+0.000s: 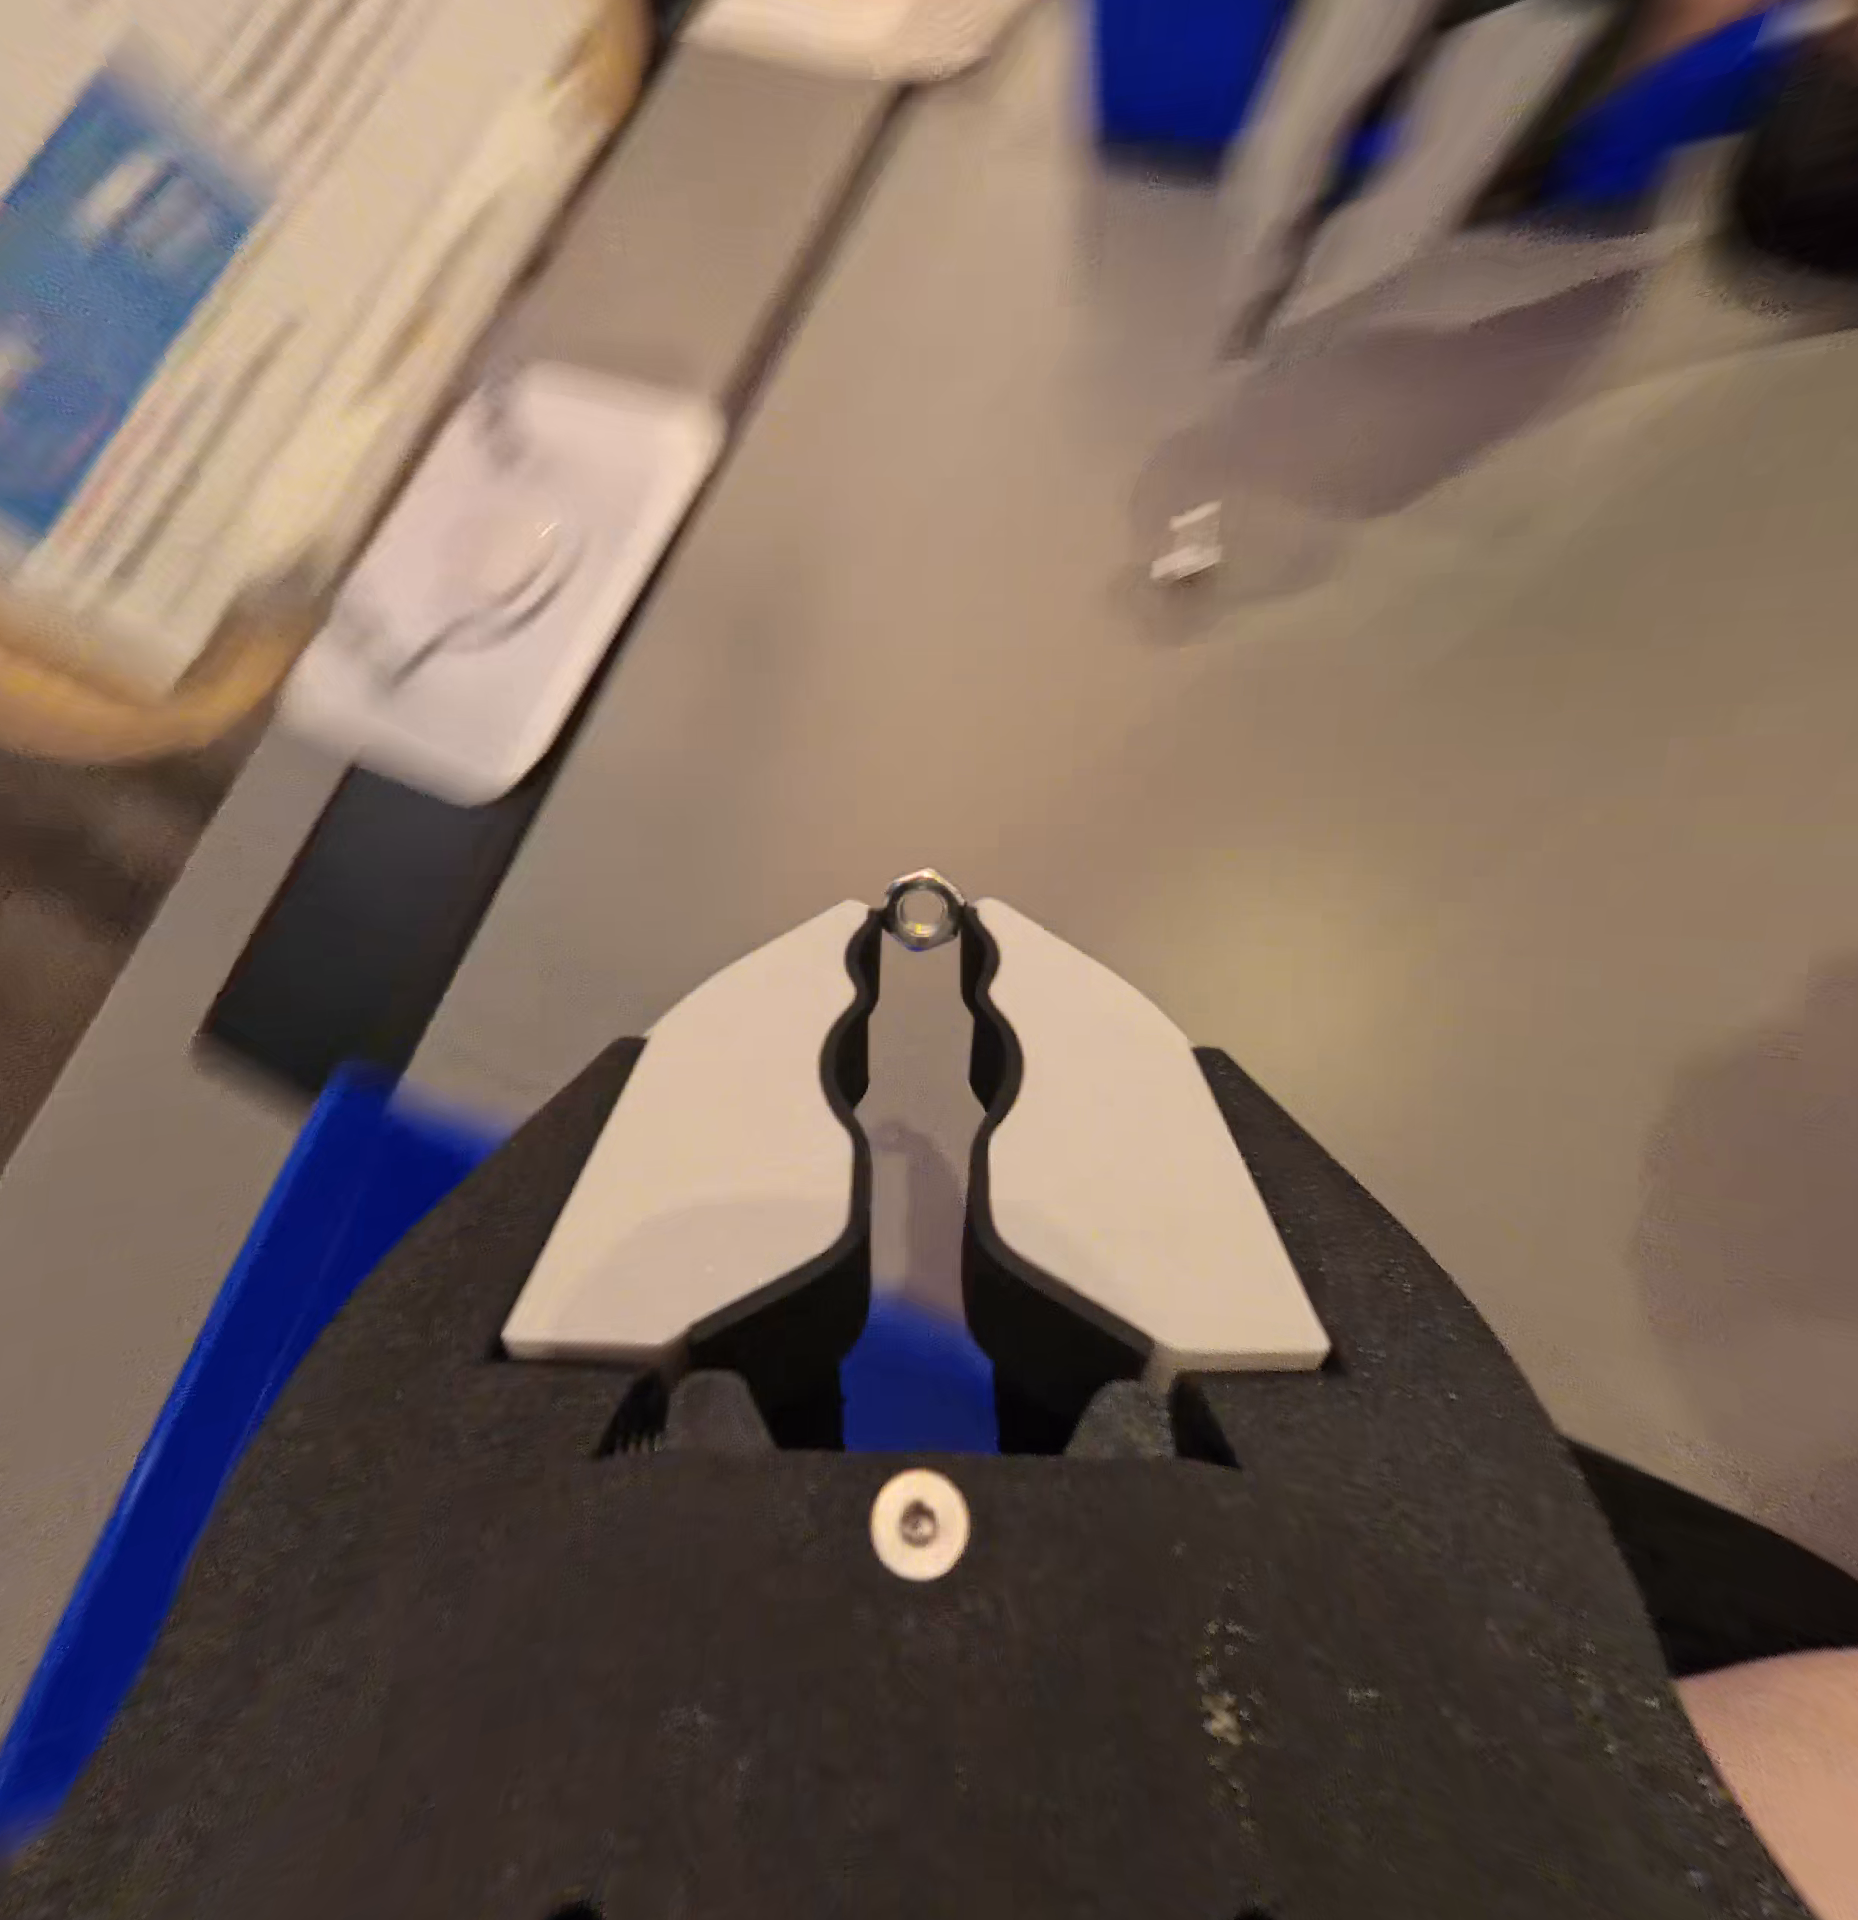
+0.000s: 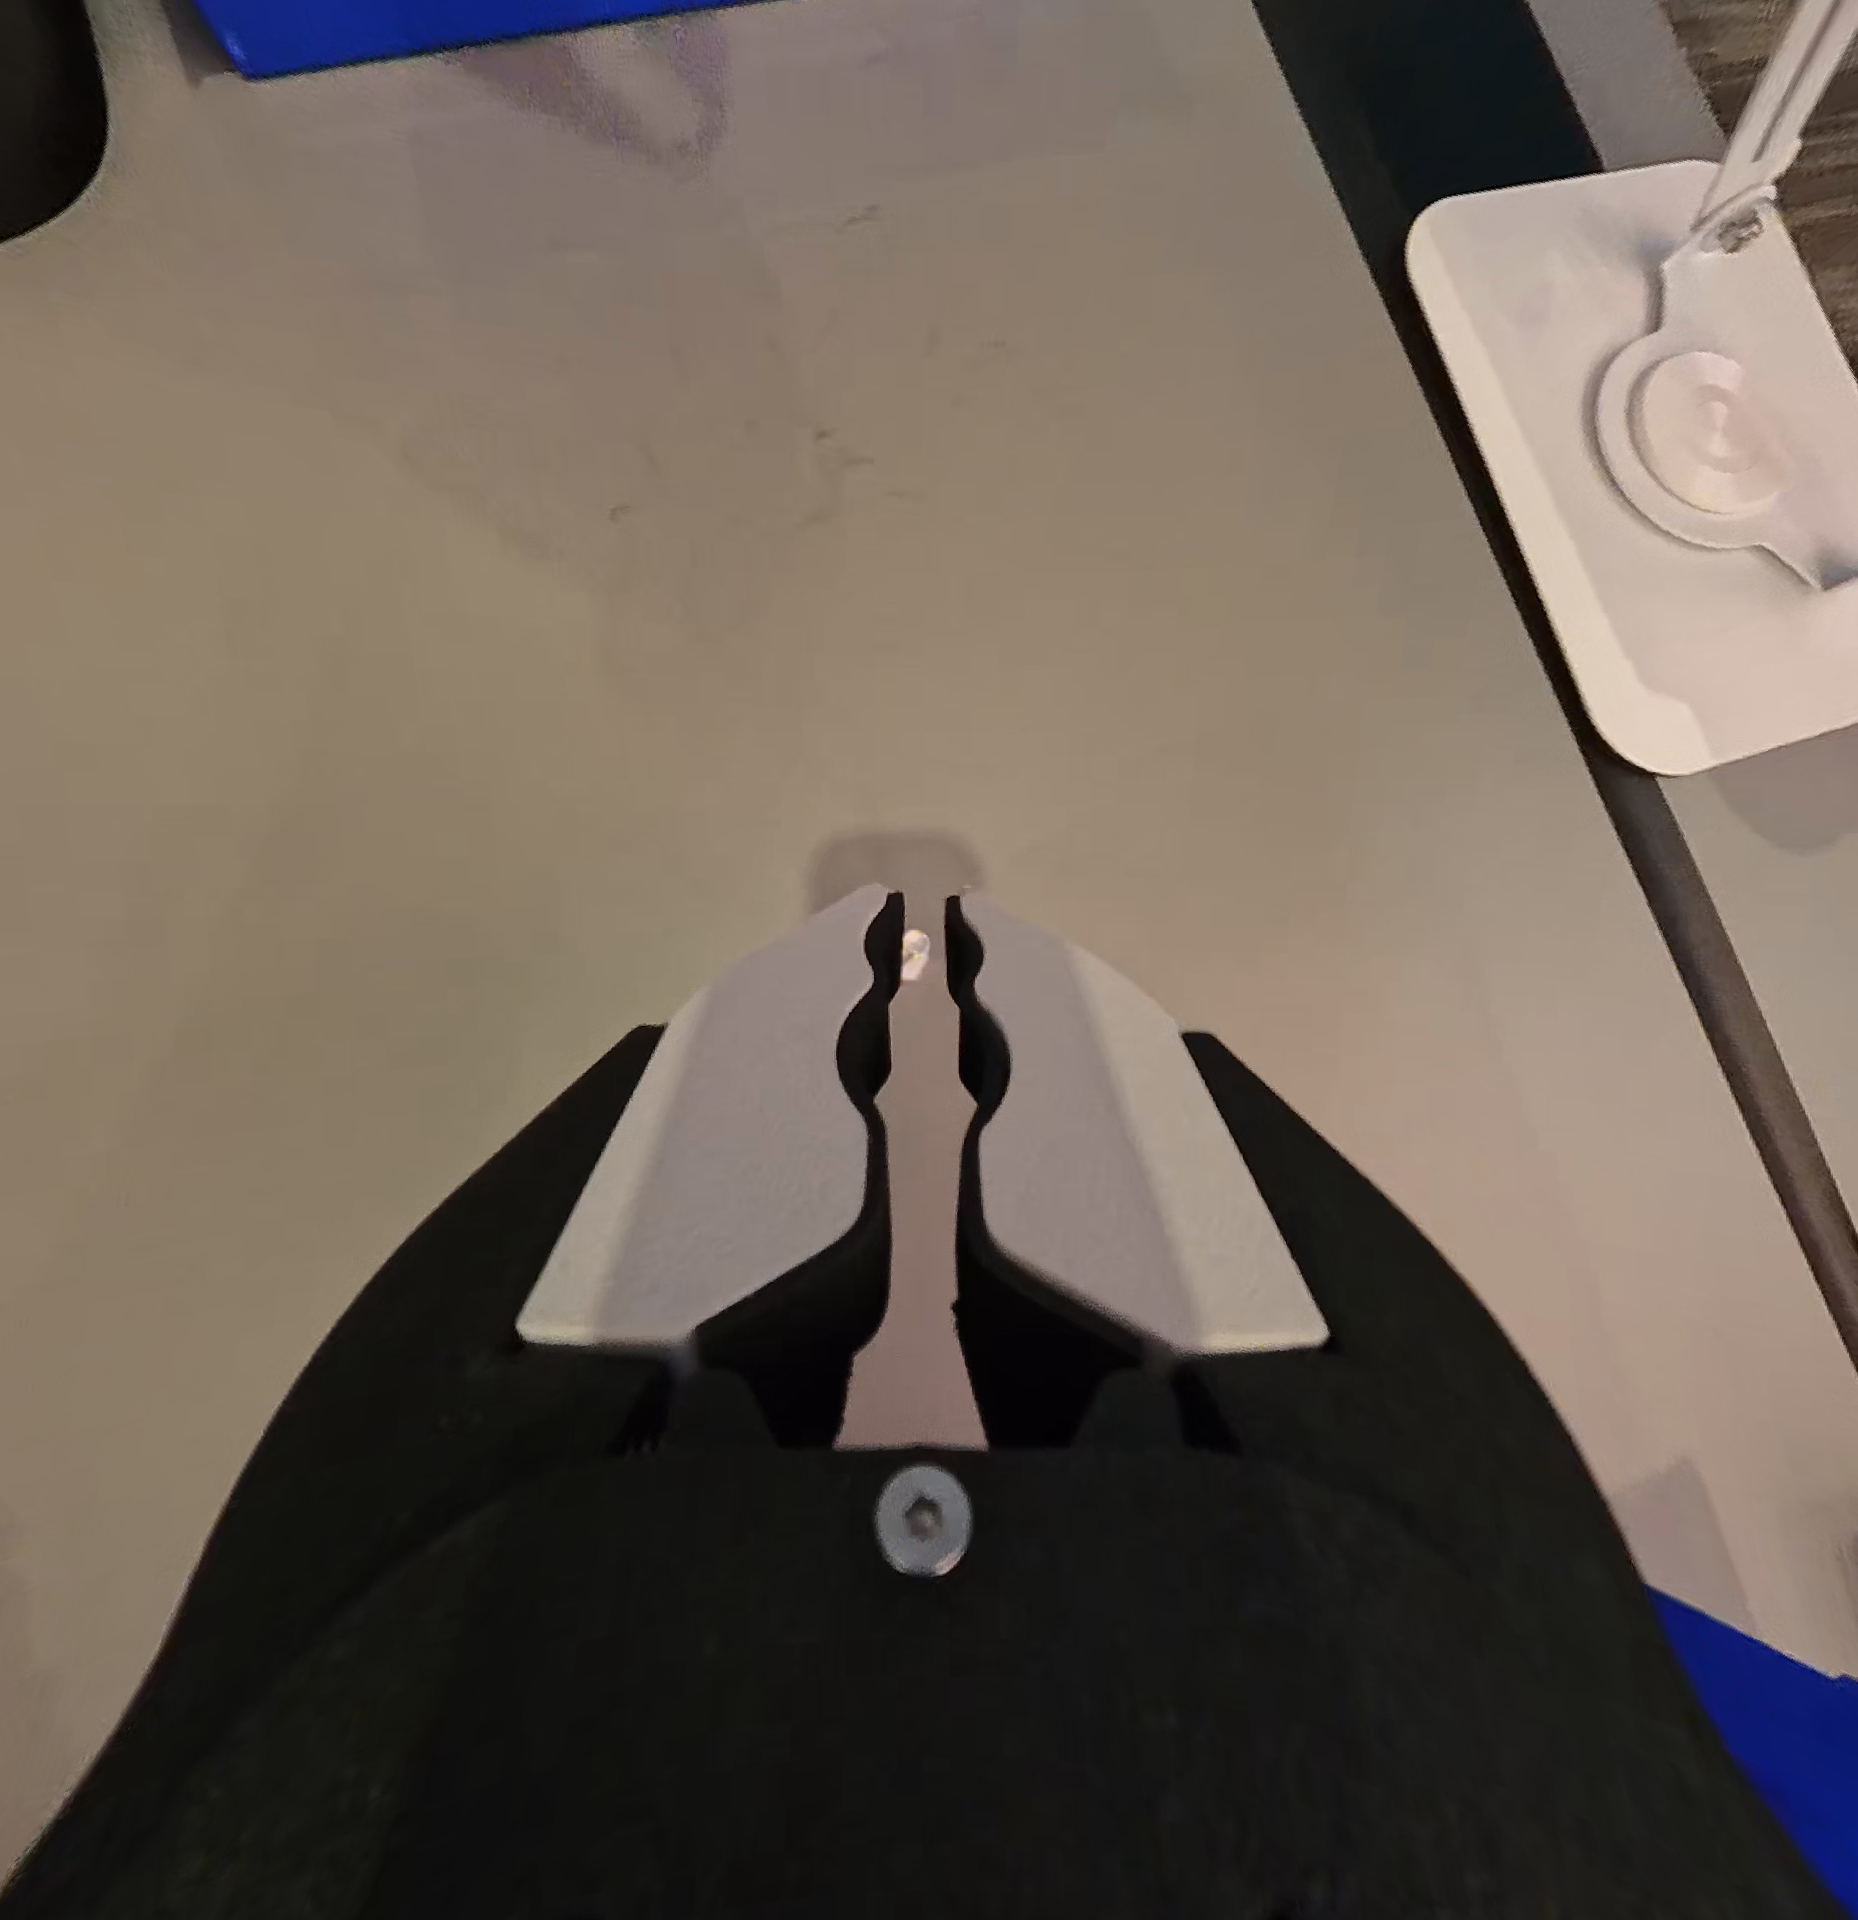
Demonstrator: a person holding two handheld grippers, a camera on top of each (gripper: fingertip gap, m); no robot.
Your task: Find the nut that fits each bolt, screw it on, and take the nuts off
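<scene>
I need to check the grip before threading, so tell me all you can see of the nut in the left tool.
The nut is a small hexagonal one of shiny silver metal, with a round bore through its middle. It sits pinched at the very tips of the left tool, a pale grey finger pressing on each side. Its bore faces the camera, so its flat face is seen head-on. It is held above the grey table, touching nothing else.

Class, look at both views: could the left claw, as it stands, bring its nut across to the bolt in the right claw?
Probably yes. The left claw grips the nut at its tips, hole facing out. Bare table lies between it and the right claw, which holds the small bolt. Blur hides fine alignment.
</scene>
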